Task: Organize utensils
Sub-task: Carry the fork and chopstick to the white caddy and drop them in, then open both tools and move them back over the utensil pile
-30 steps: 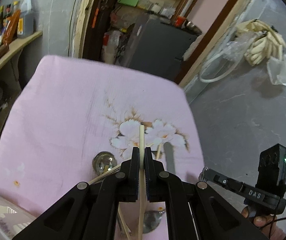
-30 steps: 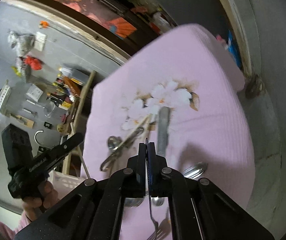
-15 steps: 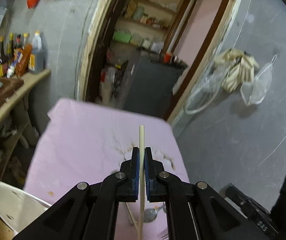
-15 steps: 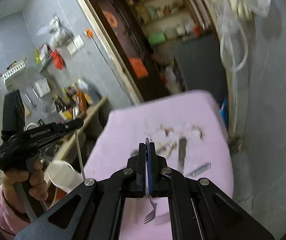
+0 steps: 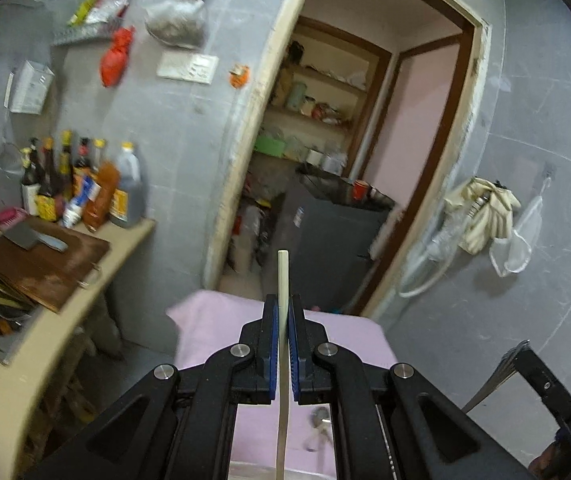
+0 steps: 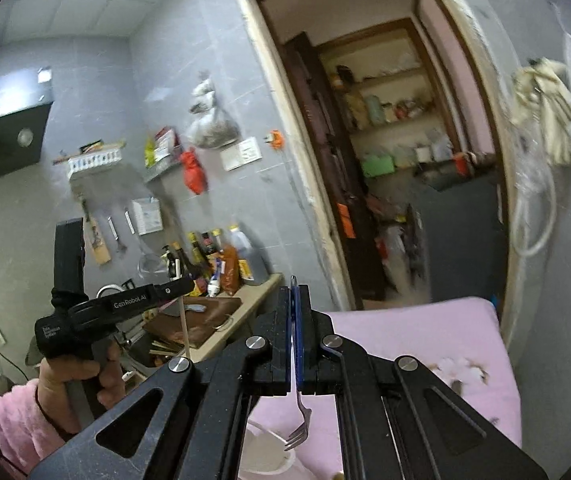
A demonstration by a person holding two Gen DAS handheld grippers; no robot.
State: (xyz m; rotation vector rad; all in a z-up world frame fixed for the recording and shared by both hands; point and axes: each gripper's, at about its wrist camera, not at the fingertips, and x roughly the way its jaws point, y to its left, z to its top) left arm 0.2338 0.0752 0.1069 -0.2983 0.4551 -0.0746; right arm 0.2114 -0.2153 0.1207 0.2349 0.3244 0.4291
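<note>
My left gripper (image 5: 282, 308) is shut on a pale chopstick (image 5: 282, 272), which sticks out above the pads and hangs down below them. It is held high above the pink flowered cloth (image 5: 221, 320); a blurred spoon (image 5: 317, 420) lies on the cloth beneath. My right gripper (image 6: 295, 300) is shut on a metal fork (image 6: 297, 436), tines hanging down. In the right wrist view a hand in a pink sleeve holds the left gripper (image 6: 173, 290) with its chopstick (image 6: 183, 328) to the left. The right gripper (image 5: 541, 380) shows at the left wrist view's lower right.
A counter (image 5: 85, 280) on the left carries several bottles (image 5: 85, 184) and a wooden board with a cleaver (image 5: 33, 240). Behind the cloth-covered table a doorway opens onto shelves and a dark cabinet (image 5: 325, 232). A white container (image 6: 269, 452) sits below the fork.
Both grippers have risen well above the cloth with the chopstick and the fork still clamped, and tipped up toward level. The right one rolled upright. The table now fills only the lower part of each view.
</note>
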